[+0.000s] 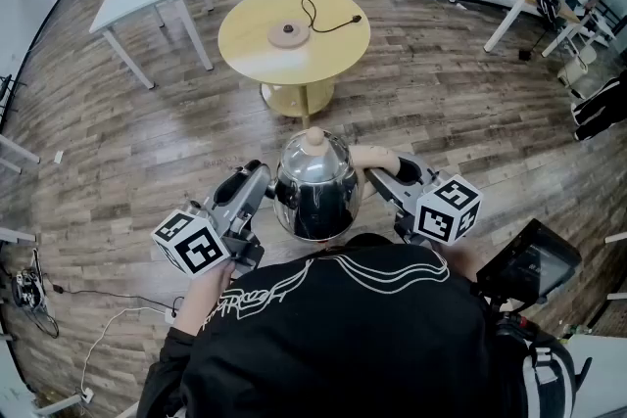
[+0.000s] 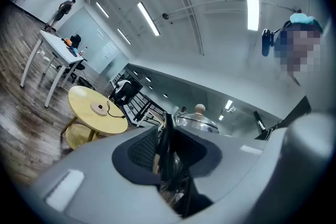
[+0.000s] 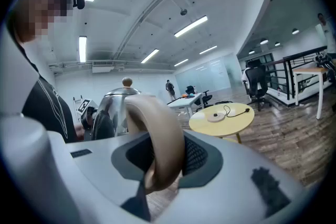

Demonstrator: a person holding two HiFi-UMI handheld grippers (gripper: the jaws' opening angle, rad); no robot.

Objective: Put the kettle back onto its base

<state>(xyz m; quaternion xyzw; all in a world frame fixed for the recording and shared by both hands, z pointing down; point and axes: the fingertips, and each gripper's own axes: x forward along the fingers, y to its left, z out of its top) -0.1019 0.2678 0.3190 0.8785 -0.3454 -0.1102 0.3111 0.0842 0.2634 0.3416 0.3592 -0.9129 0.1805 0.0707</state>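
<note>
— Any lettering, numbers or brand marks legible here?
— None. The white scrawl across the black shirt (image 1: 294, 284), lower centre of the head view, can't be made out.

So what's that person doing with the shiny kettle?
A person is carrying a steel kettle with two hand-held grippers. The right gripper is clamped on the kettle's tan handle. The left gripper grips a thin part on its opposite side. The kettle is up in the air, close to the person's chest. Its round base sits on the yellow round table ahead, cord attached, so the kettle isn't back on it yet.
</note>
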